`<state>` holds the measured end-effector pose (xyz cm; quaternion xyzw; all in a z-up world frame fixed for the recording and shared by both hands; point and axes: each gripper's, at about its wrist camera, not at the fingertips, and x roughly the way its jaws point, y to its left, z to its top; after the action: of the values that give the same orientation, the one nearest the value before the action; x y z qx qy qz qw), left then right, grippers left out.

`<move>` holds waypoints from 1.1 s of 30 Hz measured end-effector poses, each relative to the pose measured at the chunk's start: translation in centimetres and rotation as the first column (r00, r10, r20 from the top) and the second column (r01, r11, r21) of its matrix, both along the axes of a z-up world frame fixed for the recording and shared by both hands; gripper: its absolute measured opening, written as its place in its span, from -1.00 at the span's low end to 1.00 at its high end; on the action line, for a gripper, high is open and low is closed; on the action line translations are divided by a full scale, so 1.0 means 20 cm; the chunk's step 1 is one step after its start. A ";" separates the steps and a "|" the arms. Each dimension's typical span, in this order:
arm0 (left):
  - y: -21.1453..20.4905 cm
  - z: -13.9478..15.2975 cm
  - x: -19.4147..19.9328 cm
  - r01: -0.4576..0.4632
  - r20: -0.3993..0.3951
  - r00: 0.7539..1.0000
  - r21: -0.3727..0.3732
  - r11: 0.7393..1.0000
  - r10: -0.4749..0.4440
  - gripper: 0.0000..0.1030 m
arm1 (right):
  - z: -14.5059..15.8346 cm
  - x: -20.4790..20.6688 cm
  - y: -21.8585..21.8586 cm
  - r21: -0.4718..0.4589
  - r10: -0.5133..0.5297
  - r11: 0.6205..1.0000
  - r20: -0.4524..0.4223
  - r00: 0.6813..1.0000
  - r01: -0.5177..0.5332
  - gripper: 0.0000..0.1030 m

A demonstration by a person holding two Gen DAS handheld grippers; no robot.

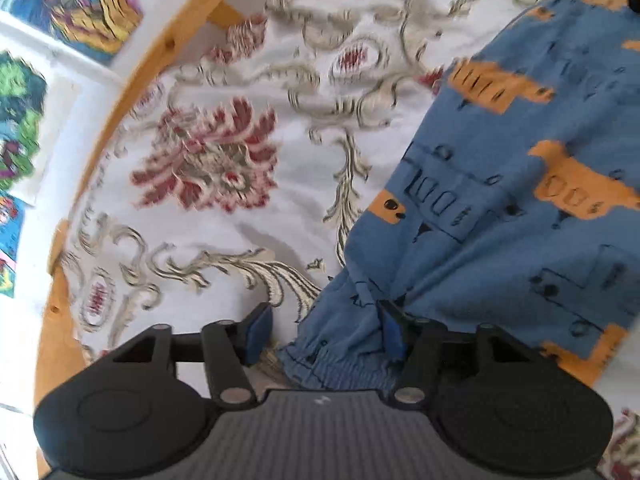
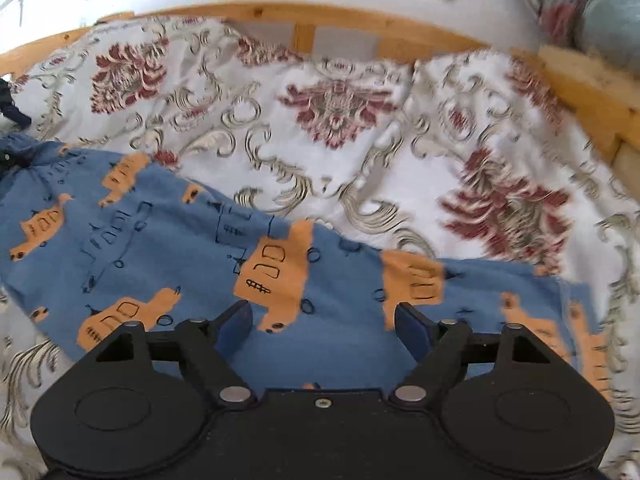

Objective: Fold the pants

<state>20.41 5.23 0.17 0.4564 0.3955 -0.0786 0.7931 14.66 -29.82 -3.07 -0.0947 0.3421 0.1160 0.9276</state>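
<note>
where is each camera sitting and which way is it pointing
Left wrist: rides the left gripper, looking along its open jaws at the gathered cuff end of the blue cotton pants with orange prints.
Right wrist: rides the right gripper, open jaws over the pants' flat middle, facing the wooden bed rail.
Shared: pants, white floral bedspread, rail, wall posters.

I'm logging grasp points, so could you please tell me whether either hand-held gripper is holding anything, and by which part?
Neither grips: the left hand-held gripper is open around the blue orange-printed pants' gathered edge, the right open above them.
</note>
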 end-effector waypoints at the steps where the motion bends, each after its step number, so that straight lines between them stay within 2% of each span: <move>1: -0.01 0.04 -0.06 0.020 0.021 1.000 -0.027 0.999 -0.020 0.56 | 0.01 -0.02 -0.02 0.008 -0.006 1.000 -0.013 1.000 0.006 0.56; 3: -0.05 0.10 -0.16 0.061 0.048 0.997 -0.089 0.994 -0.057 0.68 | 0.01 -0.07 -0.07 0.026 -0.030 0.999 -0.025 0.999 0.031 0.56; 5: -0.09 0.10 -0.25 0.080 0.047 0.996 -0.135 0.988 -0.074 0.68 | 0.00 -0.13 -0.11 0.008 -0.062 0.998 -0.006 0.998 0.062 0.56; 6: -0.11 0.06 -0.28 0.073 0.030 0.997 -0.128 0.989 -0.070 0.70 | -0.01 -0.15 -0.13 -0.006 -0.079 0.997 0.001 0.997 0.079 0.58; 7: -0.12 0.00 -0.28 0.049 0.002 0.999 -0.090 0.995 -0.049 0.65 | -0.03 -0.16 -0.16 -0.005 -0.095 0.996 -0.007 0.995 0.095 0.60; 8: -0.12 -0.08 -0.27 0.008 -0.029 1.000 -0.020 1.000 -0.009 0.61 | -0.04 -0.16 -0.19 0.013 -0.111 0.994 -0.016 0.994 0.111 0.67; 9: -0.10 -0.15 -0.27 -0.017 -0.025 1.000 0.030 0.999 0.018 0.62 | -0.05 -0.16 -0.23 0.037 -0.127 0.991 -0.025 0.992 0.128 0.71; 11: -0.07 -0.16 -0.28 -0.028 0.003 1.000 0.022 0.999 0.028 0.66 | -0.05 -0.16 -0.29 0.064 -0.155 0.985 -0.049 0.987 0.158 0.72; 15: -0.03 -0.07 -0.23 -0.106 -0.063 0.992 -0.002 0.994 0.106 0.66 | 0.01 -0.22 -0.43 0.104 -0.243 0.963 -0.057 0.968 0.247 0.74; 18: -0.04 0.04 -0.25 -0.134 -0.121 0.985 -0.063 0.989 0.125 0.61 | 0.06 -0.29 -0.58 0.203 -0.357 0.907 -0.089 0.930 0.368 0.91; 20: -0.11 0.14 -0.28 -0.114 -0.152 0.984 -0.158 0.981 0.090 0.71 | 0.05 -0.32 -0.69 0.315 -0.432 0.833 -0.145 0.890 0.455 0.97; 22: -0.22 0.23 -0.27 -0.085 -0.175 0.984 -0.261 0.962 0.039 0.95 | 0.03 -0.34 -0.76 0.403 -0.467 0.768 -0.180 0.866 0.498 0.98; 23: -0.28 0.27 -0.25 -0.067 -0.186 0.982 -0.310 0.948 0.009 1.00 | 0.02 -0.34 -0.78 0.428 -0.473 0.749 -0.188 0.861 0.505 0.99; 26: -0.57 0.35 -0.15 -0.013 -0.238 0.966 -0.426 0.905 -0.099 1.00 | 0.02 -0.35 -0.78 0.465 -0.477 0.725 -0.192 0.858 0.507 0.99; 29: -0.95 0.41 -0.03 0.075 -0.272 0.937 -0.451 0.889 -0.217 1.00 | 0.01 -0.36 -0.77 0.492 -0.489 0.706 -0.183 0.853 0.510 0.99; 33: -1.47 0.42 0.11 0.225 -0.278 0.888 -0.434 0.873 -0.367 1.00 | 0.00 -0.35 -0.77 0.544 -0.486 0.664 -0.206 0.849 0.512 0.99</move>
<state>22.65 -24.23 8.49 0.3238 0.4312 -0.3583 0.7621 7.62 -45.19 -3.02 0.2926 0.3226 -0.0415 0.8992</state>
